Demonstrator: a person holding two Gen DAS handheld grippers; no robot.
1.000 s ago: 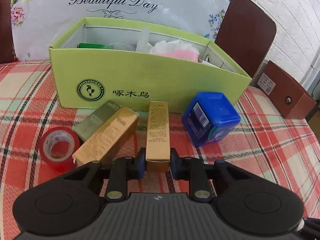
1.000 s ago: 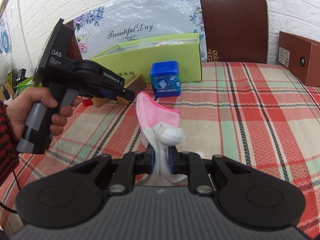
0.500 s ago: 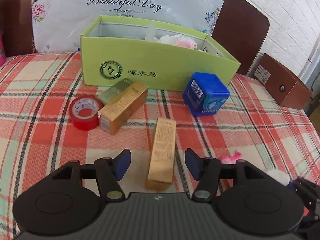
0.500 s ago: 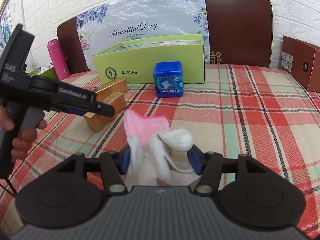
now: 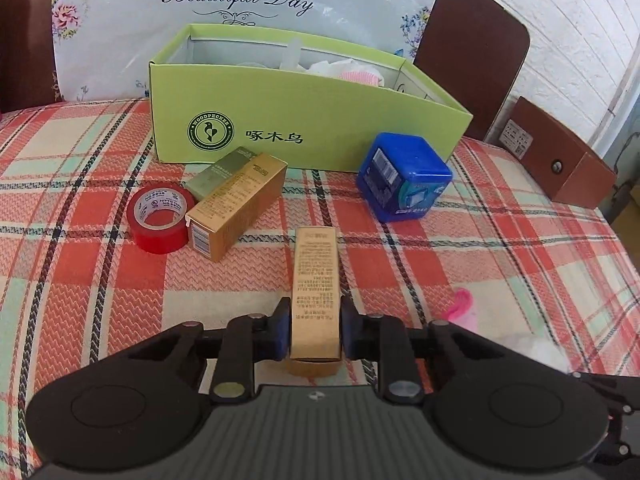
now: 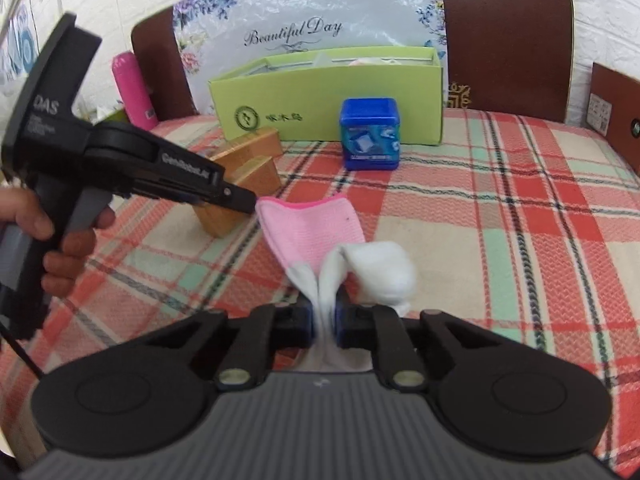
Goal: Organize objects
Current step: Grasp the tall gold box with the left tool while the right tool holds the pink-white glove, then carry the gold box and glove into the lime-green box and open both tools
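Left wrist view: our left gripper (image 5: pixel 312 330) has just clamped onto the gold carton (image 5: pixel 316 284) lying on the plaid cloth (image 5: pixel 100 280); beyond stands the green box (image 5: pixel 304 120). Our right gripper (image 6: pixel 324 322) has just pinched the pink-and-white sock (image 6: pixel 316 236).

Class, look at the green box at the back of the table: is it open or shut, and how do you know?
Open. The green box has no lid on top; its white inner walls and a pink-and-white cloth inside show above the rim.
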